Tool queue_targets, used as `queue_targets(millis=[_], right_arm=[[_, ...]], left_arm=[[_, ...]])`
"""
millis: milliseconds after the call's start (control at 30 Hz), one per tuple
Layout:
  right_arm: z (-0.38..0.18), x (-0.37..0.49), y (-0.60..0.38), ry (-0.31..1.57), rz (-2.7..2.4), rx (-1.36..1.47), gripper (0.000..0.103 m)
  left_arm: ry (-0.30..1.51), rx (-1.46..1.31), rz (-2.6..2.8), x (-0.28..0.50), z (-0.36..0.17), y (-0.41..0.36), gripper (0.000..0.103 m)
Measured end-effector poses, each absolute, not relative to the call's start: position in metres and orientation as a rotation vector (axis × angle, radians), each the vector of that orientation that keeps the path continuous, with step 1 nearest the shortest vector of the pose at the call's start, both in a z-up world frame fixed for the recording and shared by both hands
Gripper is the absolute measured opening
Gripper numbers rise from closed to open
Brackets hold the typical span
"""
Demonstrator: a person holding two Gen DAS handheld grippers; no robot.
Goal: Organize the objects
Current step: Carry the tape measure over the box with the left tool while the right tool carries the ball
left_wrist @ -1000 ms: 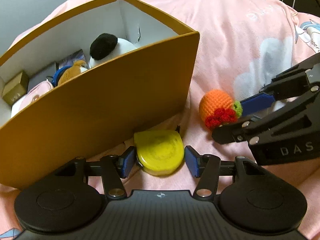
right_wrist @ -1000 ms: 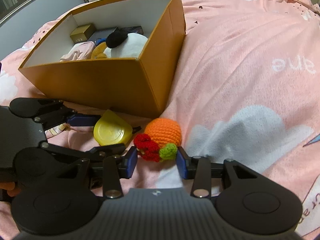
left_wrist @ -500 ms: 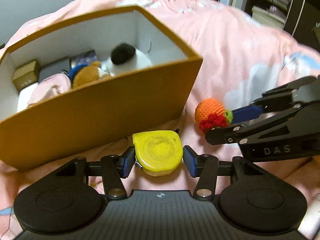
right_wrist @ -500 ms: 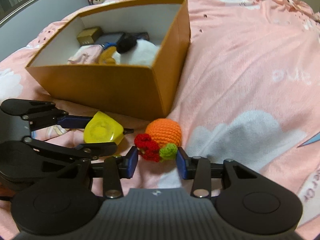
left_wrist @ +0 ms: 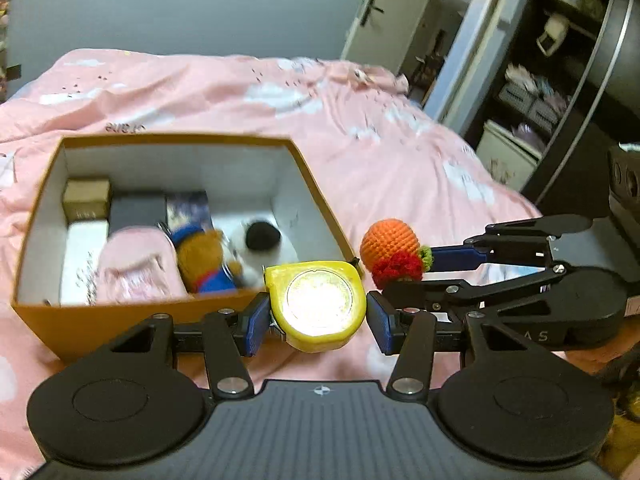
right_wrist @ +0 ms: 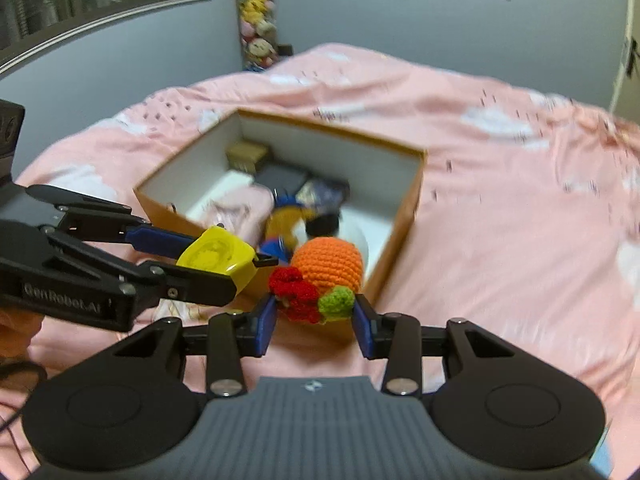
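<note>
While our left fingers (left_wrist: 318, 318) clasped the yellow tape measure (left_wrist: 318, 304), only the right view showed our right fingers (right_wrist: 316, 322) pinching the crochet orange (right_wrist: 326, 264).

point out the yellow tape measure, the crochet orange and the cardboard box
yellow tape measure (left_wrist: 319, 301), left wrist view, its round shiny face
crochet orange (right_wrist: 327, 260), right wrist view, its orange body
cardboard box (left_wrist: 120, 322), left wrist view, its near outer wall

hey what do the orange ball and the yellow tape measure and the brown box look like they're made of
Round orange ball with red and green trim: crocheted yarn, matte, with stitch rows visible. Yellow tape measure with a round centre disc: likely hard plastic, since it is smooth and the disc glares. Open brown box with white inside: probably cardboard, with thin flat matte walls.
</note>
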State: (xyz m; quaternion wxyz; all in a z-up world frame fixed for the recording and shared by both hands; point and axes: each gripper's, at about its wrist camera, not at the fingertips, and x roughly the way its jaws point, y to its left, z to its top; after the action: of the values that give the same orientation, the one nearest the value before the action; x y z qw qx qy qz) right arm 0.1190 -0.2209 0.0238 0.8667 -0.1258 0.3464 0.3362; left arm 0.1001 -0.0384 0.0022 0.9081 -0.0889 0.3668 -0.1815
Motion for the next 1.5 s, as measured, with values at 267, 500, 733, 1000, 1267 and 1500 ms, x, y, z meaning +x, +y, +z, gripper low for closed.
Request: queue_targets(millis=[267,500,733,1000,1267,1500], right_arm=[[0.040,0.173,-0.184,0.663,0.717,-0.454,0.043],[0.019,0.223,-0.153,0.705,0.738,-0.593,0.043],[-0.004,0.262,-0.126,0.730,0.735,-0.711,0.043],[-0.030,0.293,-0.107,0.795,0.772,-0.827,0.043],[-0.046,0.303,-0.095,0.828,0.809,-0.923,0.043],[-0.053,0.303,-0.089,0.862,0.840,-1.010,0.043]], left_arm=[[0.763,-0.214,-0.311,0.151,0.013,-0.006,0.059],[0.790,-0.176,-0.295,0.190,0.008,-0.002,0.059],[0.854,-0.112,-0.262,0.225,-0.011,-0.007,0.059],[0.900,-0.089,-0.269,0.248,-0.023,-0.008,0.059],[0.935,-0.097,-0.289,0.262,-0.033,-0.007,0.059],[0.953,-0.119,-0.305,0.269,-0.035,-0.003,0.059]])
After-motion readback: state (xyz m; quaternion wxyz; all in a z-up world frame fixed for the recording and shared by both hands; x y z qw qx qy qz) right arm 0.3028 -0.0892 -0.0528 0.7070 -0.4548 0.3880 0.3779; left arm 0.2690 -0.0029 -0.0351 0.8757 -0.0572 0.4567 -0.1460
